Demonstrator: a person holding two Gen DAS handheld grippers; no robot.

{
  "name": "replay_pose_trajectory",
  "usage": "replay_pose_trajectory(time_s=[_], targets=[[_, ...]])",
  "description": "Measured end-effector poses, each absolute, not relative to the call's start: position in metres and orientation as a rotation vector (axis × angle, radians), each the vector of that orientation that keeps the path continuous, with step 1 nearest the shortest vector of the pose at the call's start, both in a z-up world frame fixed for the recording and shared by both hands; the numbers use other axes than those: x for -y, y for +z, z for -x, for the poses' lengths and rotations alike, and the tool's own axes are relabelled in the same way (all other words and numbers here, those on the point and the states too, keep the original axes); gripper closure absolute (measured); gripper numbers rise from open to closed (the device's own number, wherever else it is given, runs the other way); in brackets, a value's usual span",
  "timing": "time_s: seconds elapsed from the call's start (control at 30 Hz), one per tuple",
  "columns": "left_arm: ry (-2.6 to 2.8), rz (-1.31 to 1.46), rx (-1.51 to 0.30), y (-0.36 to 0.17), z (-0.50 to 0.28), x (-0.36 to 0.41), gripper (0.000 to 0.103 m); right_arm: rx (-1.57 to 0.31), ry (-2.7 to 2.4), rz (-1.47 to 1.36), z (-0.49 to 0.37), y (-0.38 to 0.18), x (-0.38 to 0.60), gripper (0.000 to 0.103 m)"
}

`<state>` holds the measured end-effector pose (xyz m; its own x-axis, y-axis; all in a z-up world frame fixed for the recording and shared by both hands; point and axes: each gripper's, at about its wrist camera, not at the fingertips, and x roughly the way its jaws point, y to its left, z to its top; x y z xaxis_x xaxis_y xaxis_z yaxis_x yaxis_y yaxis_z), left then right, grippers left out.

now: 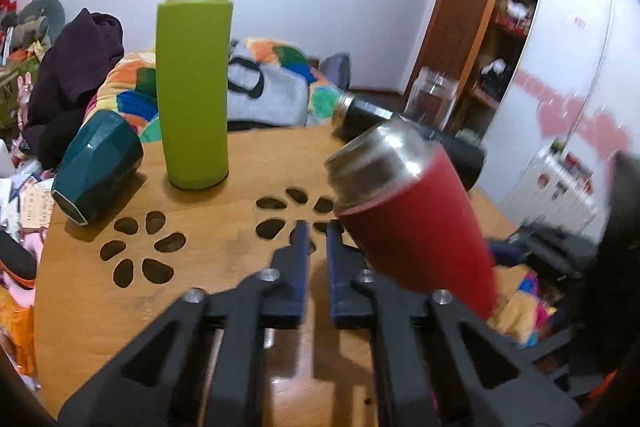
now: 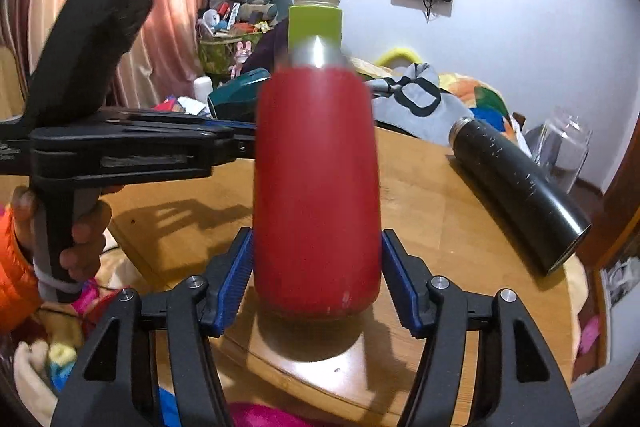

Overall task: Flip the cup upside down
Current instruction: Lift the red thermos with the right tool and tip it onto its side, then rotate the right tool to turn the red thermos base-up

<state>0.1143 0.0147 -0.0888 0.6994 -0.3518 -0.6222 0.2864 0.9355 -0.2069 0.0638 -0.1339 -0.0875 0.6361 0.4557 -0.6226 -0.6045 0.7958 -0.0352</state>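
A red cup with a steel neck sits between the fingers of my right gripper, which is shut on its lower body; the blue pads press its sides. It is blurred and held above the wooden table. In the left wrist view the red cup leans, steel mouth up and to the left, just right of my left gripper. My left gripper is shut and empty, its fingers nearly touching above the table. The left gripper also shows from the side in the right wrist view.
A tall green bottle stands at the table's back. A dark teal cup lies on its side at the left edge. A black bottle lies on the right, a clear glass jar behind it. Clothes and bedding lie beyond the table.
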Motion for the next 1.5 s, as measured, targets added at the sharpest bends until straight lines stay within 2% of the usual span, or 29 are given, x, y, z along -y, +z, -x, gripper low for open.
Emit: replay_pose_trajectory(time_s=[0.97, 1.5], targets=[[-0.308, 0.071, -0.796, -0.117, -0.112, -0.005, 0.097, -0.662, 0.609, 0.174, -0.061, -0.095, 0.141, 0.044], [-0.363, -0.008, -0.638, -0.068, -0.080, 0.018, 0.097, -0.697, 0.604, 0.113, -0.061, -0.107, 0.154, 0.044]])
